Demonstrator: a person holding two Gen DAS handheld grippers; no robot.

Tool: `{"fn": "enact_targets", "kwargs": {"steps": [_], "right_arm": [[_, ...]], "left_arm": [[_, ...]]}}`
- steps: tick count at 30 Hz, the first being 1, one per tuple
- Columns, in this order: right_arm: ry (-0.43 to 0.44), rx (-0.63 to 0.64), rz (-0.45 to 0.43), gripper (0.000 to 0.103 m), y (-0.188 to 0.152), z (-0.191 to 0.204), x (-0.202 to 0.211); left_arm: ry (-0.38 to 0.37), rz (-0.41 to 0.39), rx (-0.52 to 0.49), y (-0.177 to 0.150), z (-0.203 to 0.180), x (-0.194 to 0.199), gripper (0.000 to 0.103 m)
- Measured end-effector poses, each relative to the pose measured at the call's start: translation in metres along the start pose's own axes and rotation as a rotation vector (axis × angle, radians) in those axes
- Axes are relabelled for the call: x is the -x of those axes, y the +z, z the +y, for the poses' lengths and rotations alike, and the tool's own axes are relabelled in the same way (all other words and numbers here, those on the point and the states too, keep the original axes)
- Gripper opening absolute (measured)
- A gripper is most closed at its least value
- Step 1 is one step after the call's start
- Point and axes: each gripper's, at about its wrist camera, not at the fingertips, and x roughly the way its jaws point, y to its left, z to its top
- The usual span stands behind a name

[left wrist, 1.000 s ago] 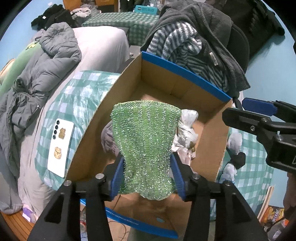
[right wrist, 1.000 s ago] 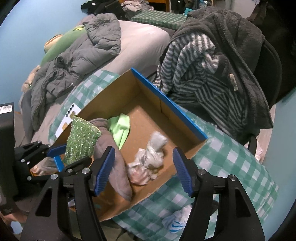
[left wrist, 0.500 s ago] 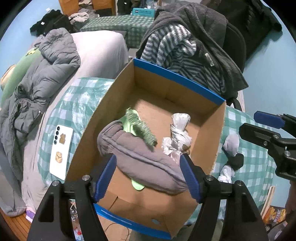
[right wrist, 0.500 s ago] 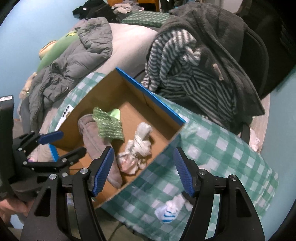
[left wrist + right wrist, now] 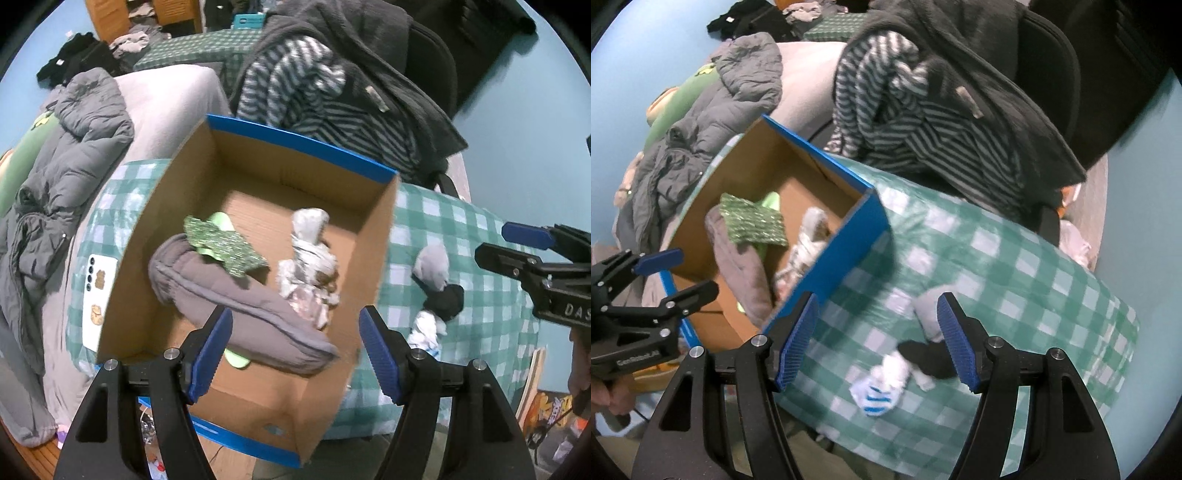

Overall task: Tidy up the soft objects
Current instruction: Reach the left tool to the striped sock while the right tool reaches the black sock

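A cardboard box (image 5: 255,155) with blue edges stands on the green checked table; it also shows in the right wrist view (image 5: 827,158). Inside lie a sparkly green cloth (image 5: 225,249), a grey garment (image 5: 236,302), a light green item and a white knotted rag (image 5: 310,258). My left gripper (image 5: 295,349) is open and empty above the box's near side. My right gripper (image 5: 877,339) is open and empty above the table, over a grey sock (image 5: 929,308), a black sock (image 5: 929,356) and a white blue-striped sock (image 5: 882,387).
A chair draped with a striped garment (image 5: 306,92) and a dark fleece stands behind the table. A bed with a grey jacket (image 5: 62,155) lies to the left. A white phone (image 5: 98,295) lies on the cloth left of the box.
My left gripper opened and dropped the sparkly green cloth into the box, then drew back. My right gripper swung right, from over the box to over the socks on the table.
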Motion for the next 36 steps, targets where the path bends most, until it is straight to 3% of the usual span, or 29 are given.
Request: {"fn": "enact_targets", "kwargs": {"steps": [12, 25, 27, 31, 36], "right_arm": [[0.006, 0.011, 0.028, 0.068, -0.028, -0.043, -0.009], [0.029, 0.134, 0.077, 0.068, -0.054, -0.049, -0.042], [0.025, 0.155, 0.085, 0.068, -0.057, -0.049, -0.048], [0.021, 0.176, 0.101, 0.068, -0.061, -0.050, -0.062], [0.015, 0.204, 0.120, 0.067, -0.068, -0.052, -0.079]], "left_arm": [[-0.019, 0.052, -0.055, -0.011, -0.044, -0.013, 0.072], [-0.022, 0.128, -0.104, -0.026, -0.087, -0.044, 0.075], [-0.006, 0.112, -0.115, -0.027, -0.093, -0.046, 0.082], [0.033, 0.096, -0.145, -0.028, -0.105, -0.046, 0.082], [0.020, 0.105, -0.149, -0.032, -0.114, -0.051, 0.083]]}}
